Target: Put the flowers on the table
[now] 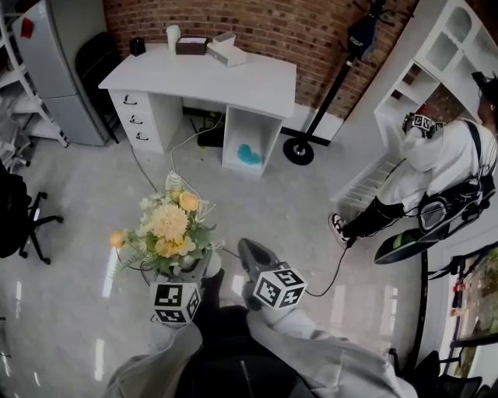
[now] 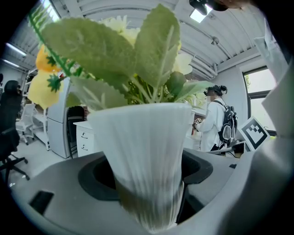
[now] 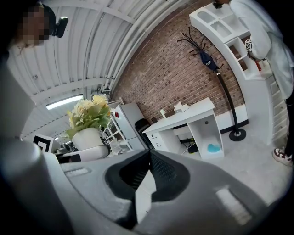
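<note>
Carry step: your left gripper (image 1: 191, 274) clamps the white vase (image 2: 147, 151) of flowers (image 1: 167, 225), held over the floor, well short of the table (image 1: 202, 82). Your right gripper (image 3: 146, 183) is closed and empty. Next, walk up, set the vase upright near the table's bare front edge, then release.

The bunch of yellow and cream artificial flowers (image 1: 167, 225) has green serrated leaves and sits in a white vase (image 2: 147, 151) with fine vertical ribs. The matte grey left gripper (image 1: 194, 272) and right gripper (image 1: 247, 249) each carry a cube of black-and-white square markers. The white rectangular desk (image 1: 202, 78) stands against a red-brown brick wall (image 1: 272, 23) on a glossy pale grey floor (image 1: 78, 233), and a small object (image 1: 249, 154) in its open compartment looks turquoise.
</note>
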Demonstrator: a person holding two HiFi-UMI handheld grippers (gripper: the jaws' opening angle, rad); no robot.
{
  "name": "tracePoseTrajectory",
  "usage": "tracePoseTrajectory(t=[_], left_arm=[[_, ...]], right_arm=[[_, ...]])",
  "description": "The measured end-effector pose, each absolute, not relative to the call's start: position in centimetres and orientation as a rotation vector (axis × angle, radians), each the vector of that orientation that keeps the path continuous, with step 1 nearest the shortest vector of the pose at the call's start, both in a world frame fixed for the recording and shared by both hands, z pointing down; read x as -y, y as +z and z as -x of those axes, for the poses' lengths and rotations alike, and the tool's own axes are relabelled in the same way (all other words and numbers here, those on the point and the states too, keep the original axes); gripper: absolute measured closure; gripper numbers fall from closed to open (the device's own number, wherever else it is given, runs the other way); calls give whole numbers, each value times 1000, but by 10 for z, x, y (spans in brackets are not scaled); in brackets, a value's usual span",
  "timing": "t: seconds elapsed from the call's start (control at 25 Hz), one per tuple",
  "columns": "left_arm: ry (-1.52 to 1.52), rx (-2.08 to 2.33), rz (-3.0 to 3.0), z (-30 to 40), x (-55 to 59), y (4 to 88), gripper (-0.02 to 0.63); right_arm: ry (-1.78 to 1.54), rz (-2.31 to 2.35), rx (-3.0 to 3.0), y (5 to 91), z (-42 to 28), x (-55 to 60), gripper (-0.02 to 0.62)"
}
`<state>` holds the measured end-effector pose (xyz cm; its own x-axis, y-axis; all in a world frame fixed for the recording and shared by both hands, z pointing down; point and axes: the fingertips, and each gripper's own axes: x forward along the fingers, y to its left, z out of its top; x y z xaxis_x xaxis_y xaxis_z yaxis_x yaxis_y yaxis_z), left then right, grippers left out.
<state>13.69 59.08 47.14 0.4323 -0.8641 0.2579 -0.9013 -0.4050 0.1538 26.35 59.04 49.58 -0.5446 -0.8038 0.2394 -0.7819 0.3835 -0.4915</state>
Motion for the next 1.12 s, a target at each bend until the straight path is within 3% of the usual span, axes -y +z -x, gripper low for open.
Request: tracePoseTrajectory(t=[1.12], left_arm=[[182, 1556, -2414, -87, -346, 466, 233]], right_arm=[[-862, 1433, -2632, 487, -209, -337, 595]])
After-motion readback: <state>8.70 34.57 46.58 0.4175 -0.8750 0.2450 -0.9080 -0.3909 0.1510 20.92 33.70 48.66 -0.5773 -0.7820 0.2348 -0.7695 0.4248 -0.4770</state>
